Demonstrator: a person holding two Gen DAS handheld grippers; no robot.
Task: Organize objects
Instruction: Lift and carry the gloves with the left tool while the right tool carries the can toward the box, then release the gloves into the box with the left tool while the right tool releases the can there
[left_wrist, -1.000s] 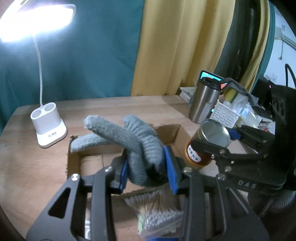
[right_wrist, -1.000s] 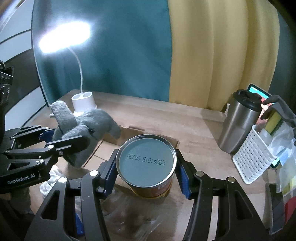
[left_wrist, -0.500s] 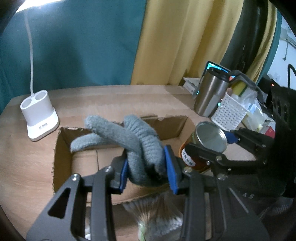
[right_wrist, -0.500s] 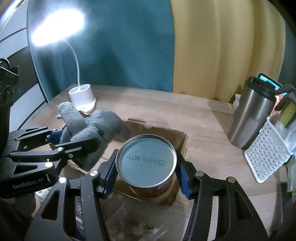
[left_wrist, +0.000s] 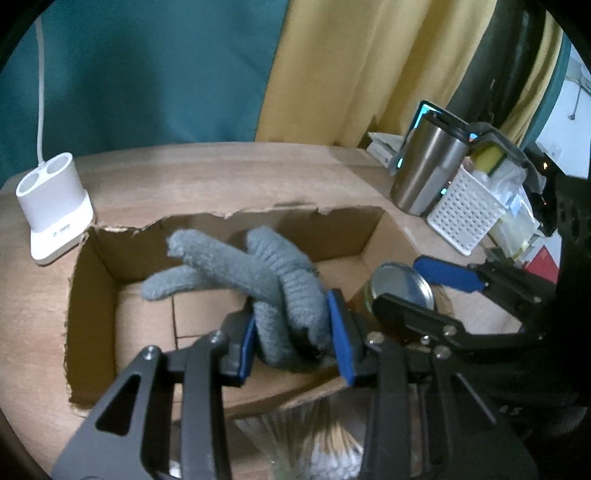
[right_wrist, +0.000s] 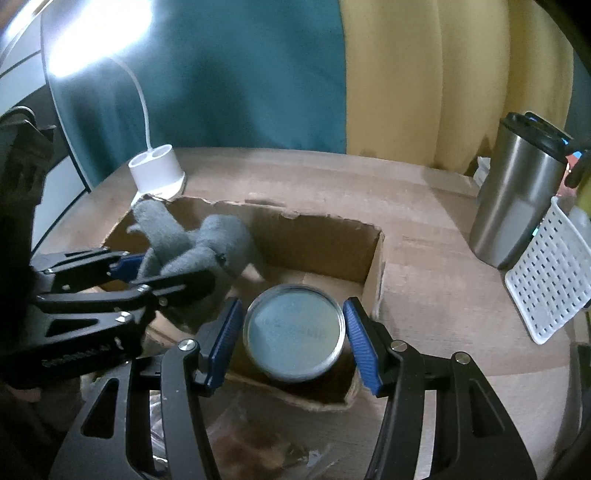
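Observation:
An open cardboard box (left_wrist: 92, 288) (right_wrist: 373, 266) lies on the wooden table. My left gripper (left_wrist: 291, 339) is shut on a grey knit glove (left_wrist: 258, 280) and holds it over the box; it also shows in the right wrist view (right_wrist: 192, 247). My right gripper (right_wrist: 295, 332) is open, its blue pads standing clear on either side of a tin can (right_wrist: 295, 332) that stands in the box's near right corner. The can's silver lid also shows in the left wrist view (left_wrist: 402, 288).
A white lamp base (left_wrist: 51, 206) (right_wrist: 157, 170) stands left of the box. A steel tumbler (left_wrist: 424, 170) (right_wrist: 517, 199) and a white perforated basket (left_wrist: 465, 210) (right_wrist: 550, 288) stand at the right. A bag of cotton swabs (left_wrist: 332, 443) lies in front of the box.
Both grippers moved forward and down over the box. The right gripper opened and let go of the can, which now stands in the box. The left still holds the glove.

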